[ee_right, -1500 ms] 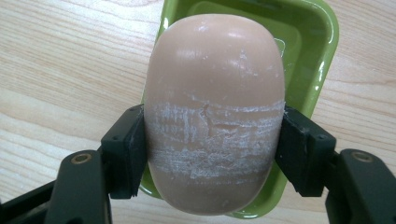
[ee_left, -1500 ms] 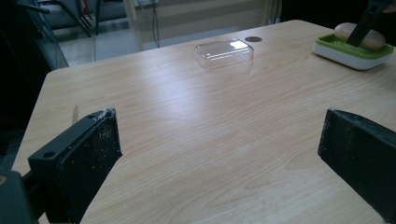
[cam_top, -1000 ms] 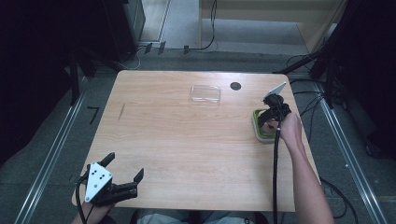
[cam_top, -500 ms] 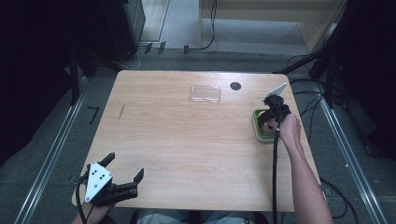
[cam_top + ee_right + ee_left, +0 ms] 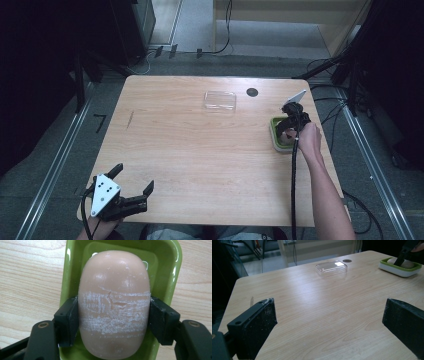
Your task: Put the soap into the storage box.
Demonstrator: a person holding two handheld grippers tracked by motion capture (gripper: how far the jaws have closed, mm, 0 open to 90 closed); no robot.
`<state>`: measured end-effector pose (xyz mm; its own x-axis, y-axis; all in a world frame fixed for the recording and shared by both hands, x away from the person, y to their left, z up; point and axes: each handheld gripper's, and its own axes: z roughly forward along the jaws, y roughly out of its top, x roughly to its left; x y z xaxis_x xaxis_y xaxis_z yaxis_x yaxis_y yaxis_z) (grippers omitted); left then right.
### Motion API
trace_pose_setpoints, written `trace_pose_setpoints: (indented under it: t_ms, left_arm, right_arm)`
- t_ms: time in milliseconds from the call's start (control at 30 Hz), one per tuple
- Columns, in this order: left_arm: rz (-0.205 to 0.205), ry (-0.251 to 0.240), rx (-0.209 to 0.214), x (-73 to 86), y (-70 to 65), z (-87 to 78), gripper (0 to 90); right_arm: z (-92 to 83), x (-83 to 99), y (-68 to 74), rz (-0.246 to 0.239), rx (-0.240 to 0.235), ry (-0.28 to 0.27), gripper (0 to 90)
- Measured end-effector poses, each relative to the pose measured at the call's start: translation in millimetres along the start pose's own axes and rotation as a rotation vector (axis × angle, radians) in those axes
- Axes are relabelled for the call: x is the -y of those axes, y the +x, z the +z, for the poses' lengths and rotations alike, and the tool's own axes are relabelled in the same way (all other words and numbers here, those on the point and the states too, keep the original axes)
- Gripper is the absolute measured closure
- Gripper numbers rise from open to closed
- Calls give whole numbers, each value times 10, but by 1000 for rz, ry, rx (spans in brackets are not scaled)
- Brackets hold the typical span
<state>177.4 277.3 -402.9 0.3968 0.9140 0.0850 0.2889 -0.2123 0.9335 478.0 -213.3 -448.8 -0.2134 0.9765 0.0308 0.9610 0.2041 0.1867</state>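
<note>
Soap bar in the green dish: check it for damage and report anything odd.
The soap bar has a band of white scratches and a small crack across its middle, right where the right gripper clamps its sides. It still lies in the green dish. The clear lid lies apart, farther up the table.

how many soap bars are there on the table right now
1. The soap bar lies in the green dish near the table's right edge, with the right gripper closed on its sides. The clear lid at the far middle looks empty.
</note>
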Motion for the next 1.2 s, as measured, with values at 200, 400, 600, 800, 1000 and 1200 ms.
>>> trace_pose_setpoints:
  t_ms: [200,400,600,800,1000,1200]
  left_arm:
    - [0,-2,-1,1,0,0,0]
    - [1,-1,0,0,0,0,0]
    - [2,-2,2,1,2,3,0]
    - [1,-3,4,2,5,4,0]
    - [3,-5,3,0,-3,2,0]
    - [4,-6,2,-2,-5,6,0]
  right_arm:
    - [4,-3,3,0,3,0,331]
    - [5,-4,9,1,3,3,329]
    - [7,-5,13,1,7,9,326]
    - [-47,-10,28,0,12,3,273]
    - [-151,24,34,-16,5,0,227]
    - [-253,74,55,-47,-23,-3,164]
